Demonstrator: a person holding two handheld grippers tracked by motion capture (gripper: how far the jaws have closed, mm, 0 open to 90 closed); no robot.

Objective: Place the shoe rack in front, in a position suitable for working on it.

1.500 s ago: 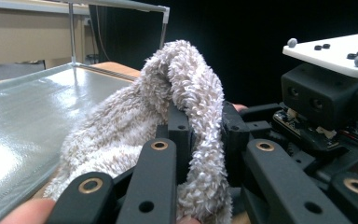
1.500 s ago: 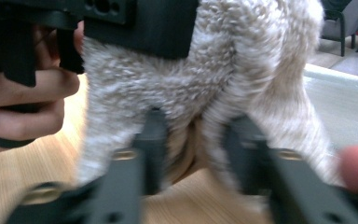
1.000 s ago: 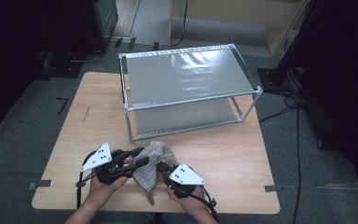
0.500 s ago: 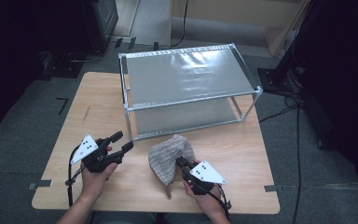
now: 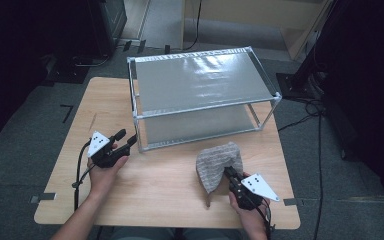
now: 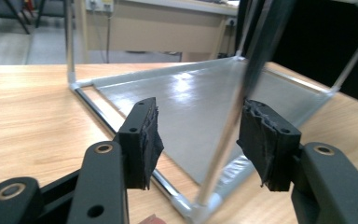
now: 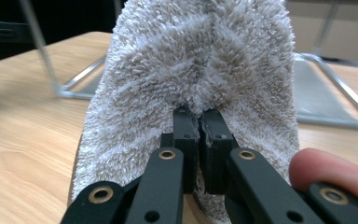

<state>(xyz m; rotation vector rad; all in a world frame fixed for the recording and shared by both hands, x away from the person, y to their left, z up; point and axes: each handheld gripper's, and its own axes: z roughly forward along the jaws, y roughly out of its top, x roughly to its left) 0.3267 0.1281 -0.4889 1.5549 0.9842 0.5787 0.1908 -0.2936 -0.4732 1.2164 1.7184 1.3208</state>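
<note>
The right tongs [image 7: 199, 122] pinch the towel [image 7: 200, 70], which drapes ahead of them. The left tongs [image 6: 198, 140], just closing partway, hold nothing, with the rack [image 6: 214, 93] ahead.

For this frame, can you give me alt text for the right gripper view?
The right gripper is shut on a fold of a grey fluffy towel that rises over a wooden table. Behind it stand the legs of a metal shelf rack.
</note>
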